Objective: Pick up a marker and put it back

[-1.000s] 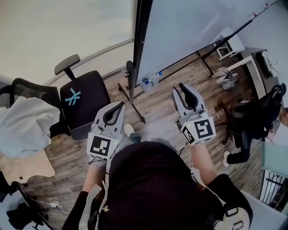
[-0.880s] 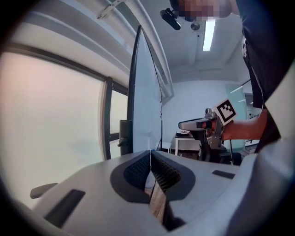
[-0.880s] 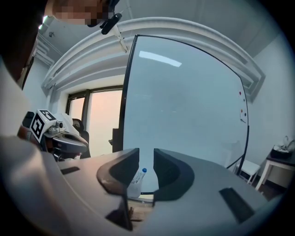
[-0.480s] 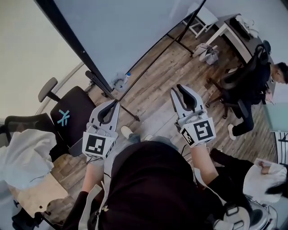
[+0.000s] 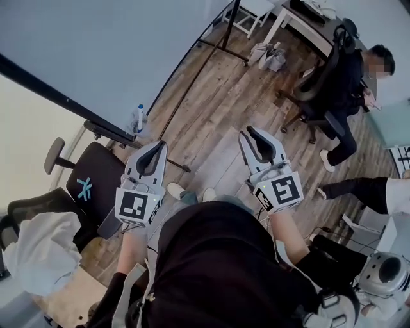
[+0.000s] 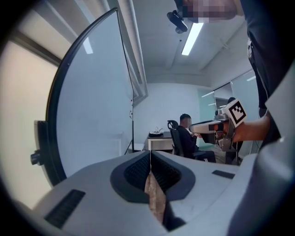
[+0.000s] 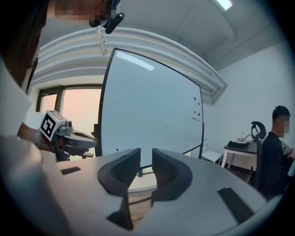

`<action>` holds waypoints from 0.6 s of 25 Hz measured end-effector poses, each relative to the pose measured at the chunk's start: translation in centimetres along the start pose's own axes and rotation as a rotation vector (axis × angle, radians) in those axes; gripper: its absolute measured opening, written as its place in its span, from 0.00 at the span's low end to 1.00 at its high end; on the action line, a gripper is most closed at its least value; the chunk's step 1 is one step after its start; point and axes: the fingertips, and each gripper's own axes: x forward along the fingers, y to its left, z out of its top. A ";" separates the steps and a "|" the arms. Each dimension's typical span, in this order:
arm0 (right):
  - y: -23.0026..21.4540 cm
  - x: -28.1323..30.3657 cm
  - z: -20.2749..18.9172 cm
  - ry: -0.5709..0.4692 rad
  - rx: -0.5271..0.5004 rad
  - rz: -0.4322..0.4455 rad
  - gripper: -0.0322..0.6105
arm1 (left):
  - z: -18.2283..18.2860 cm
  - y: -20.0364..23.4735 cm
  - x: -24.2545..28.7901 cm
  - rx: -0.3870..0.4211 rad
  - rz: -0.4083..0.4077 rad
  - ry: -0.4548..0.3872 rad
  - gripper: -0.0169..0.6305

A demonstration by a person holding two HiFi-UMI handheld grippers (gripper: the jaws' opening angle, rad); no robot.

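A white marker with a blue cap (image 5: 139,118) stands at the lower edge of the big whiteboard (image 5: 96,51), ahead of my left gripper and apart from it. My left gripper (image 5: 155,154) is held at waist height with its jaws shut and nothing between them; in the left gripper view (image 6: 150,154) the tips touch and point along the whiteboard (image 6: 92,115). My right gripper (image 5: 251,136) hovers over the wooden floor, empty. In the right gripper view (image 7: 146,154) a narrow gap shows between its jaws, which face the whiteboard (image 7: 152,120).
A black office chair (image 5: 96,186) stands at the left with a white cloth (image 5: 41,246) draped on another chair behind it. The whiteboard's stand legs (image 5: 211,45) cross the floor. A seated person (image 5: 349,83) and a desk (image 5: 301,13) are at the far right.
The head view has swung, so the whiteboard now fills the upper left and the marker sits further left. Both grippers keep the same pose in front of the body.
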 end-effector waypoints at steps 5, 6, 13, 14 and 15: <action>-1.2 -2.6 -1.0 0.011 0.014 -0.042 0.19 | 0.5 -2.5 1.5 0.011 -0.054 0.001 0.04; -1.4 -3.1 -1.2 0.014 0.018 -0.048 0.18 | 0.6 -3.0 1.8 0.014 -0.061 0.003 0.04; -2.5 -5.9 -3.2 0.024 0.049 -0.089 0.18 | 0.9 -5.8 3.5 0.035 -0.112 -0.002 0.04; -2.7 -6.2 -3.3 0.024 0.054 -0.093 0.18 | 1.0 -6.1 3.7 0.038 -0.115 0.001 0.04; -2.9 -6.4 -3.5 0.025 0.058 -0.095 0.18 | 1.2 -6.4 3.9 0.041 -0.116 0.005 0.04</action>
